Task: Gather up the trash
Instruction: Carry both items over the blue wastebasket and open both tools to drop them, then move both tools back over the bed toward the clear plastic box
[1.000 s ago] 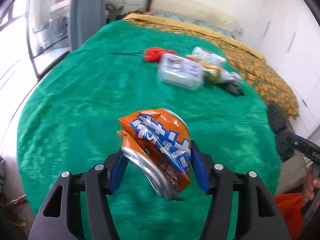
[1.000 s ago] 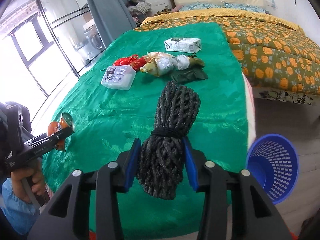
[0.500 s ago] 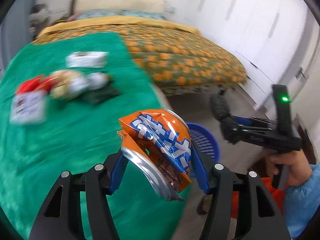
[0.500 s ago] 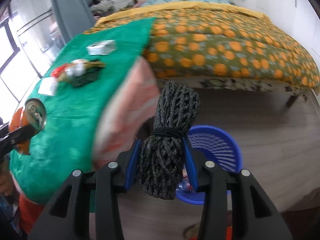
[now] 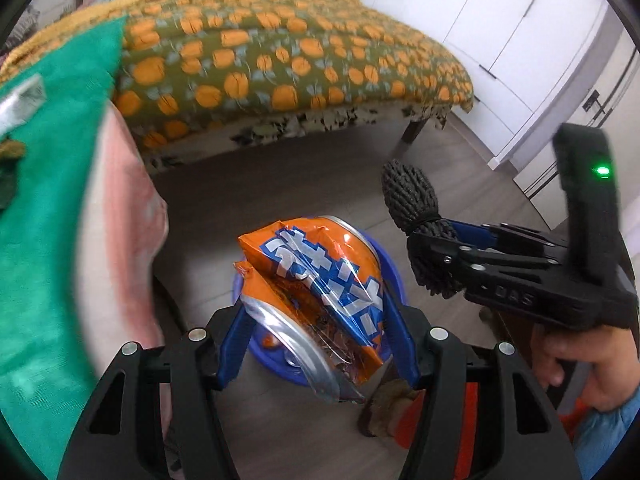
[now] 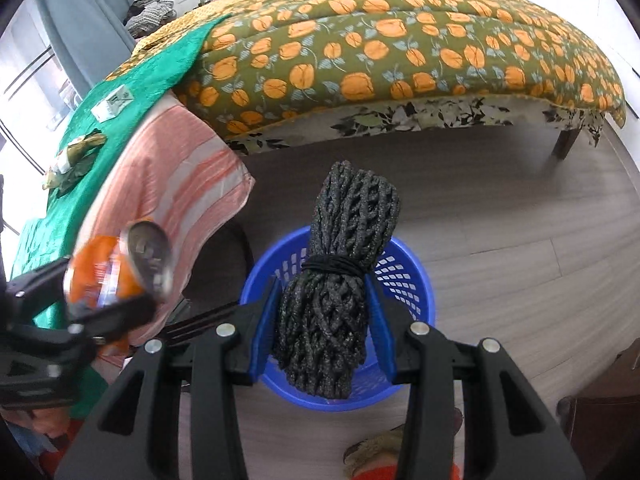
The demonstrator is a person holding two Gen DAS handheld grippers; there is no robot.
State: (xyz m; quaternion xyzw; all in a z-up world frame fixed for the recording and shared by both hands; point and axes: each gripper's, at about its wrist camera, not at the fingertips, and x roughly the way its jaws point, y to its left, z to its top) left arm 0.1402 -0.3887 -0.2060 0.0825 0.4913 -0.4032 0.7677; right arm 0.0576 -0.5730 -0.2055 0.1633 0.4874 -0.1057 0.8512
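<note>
Squarely between left tongs [image 5: 316, 312]: crushed can [image 5: 316, 296]

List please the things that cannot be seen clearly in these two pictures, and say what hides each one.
- Blue basket: in the left wrist view the crushed orange can covers nearly all of it; in the right wrist view the black rope bundle hides its inside.
- Litter on the green blanket: blurred and cut by the left edge in the left wrist view.
- Can print: motion-blurred in the right wrist view.
</note>
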